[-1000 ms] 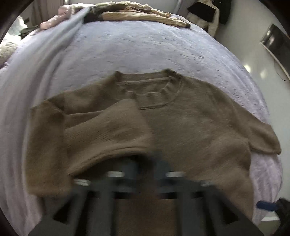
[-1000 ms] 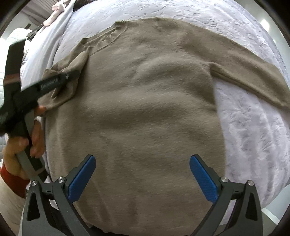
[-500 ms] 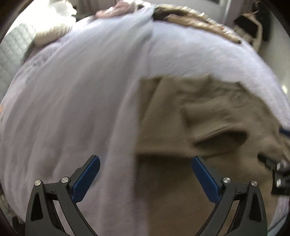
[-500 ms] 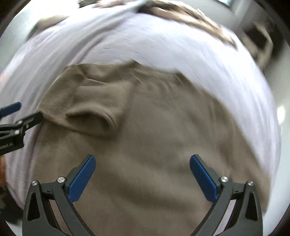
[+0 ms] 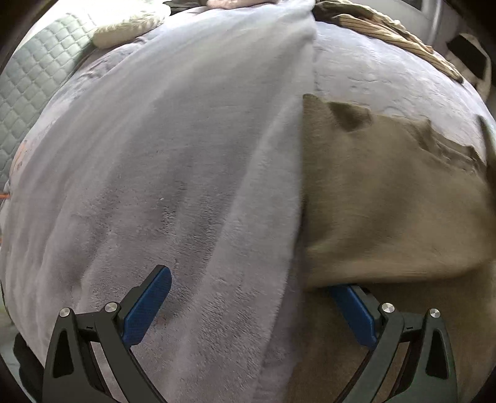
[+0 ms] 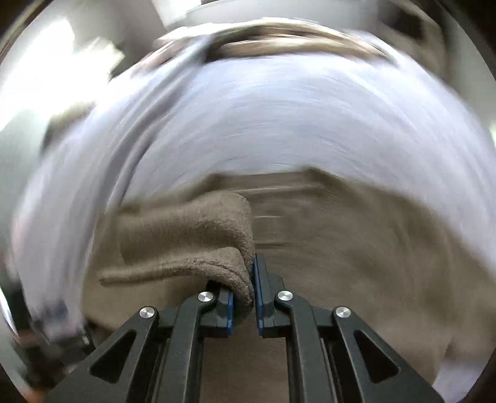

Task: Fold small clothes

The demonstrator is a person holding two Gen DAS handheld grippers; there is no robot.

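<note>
A brown knit sweater (image 5: 387,201) lies flat on the bed, filling the right half of the left wrist view. My left gripper (image 5: 248,279) is open at the sweater's left edge. Its left finger is over the blanket, and its right fingertip (image 5: 347,297) is tucked under the lip of a folded-over flap. In the blurred right wrist view the sweater (image 6: 341,248) spreads below the lilac cover. My right gripper (image 6: 245,288) has its jaws closing, the pads pressing a thick rolled fold of the sweater (image 6: 192,235) that bunches up to the left.
A lilac bedcover (image 5: 387,77) lies under a paler fleece throw (image 5: 186,139) running down the middle. At the far edge sits a heap of striped and pink clothes (image 5: 387,31). A quilted green cushion (image 5: 34,77) and a cream pillow (image 5: 130,28) are at the upper left.
The right gripper went from wide open above the sweater to shut on a fold of it. The left gripper swung left, then settled at the sweater's left edge, staying open.
</note>
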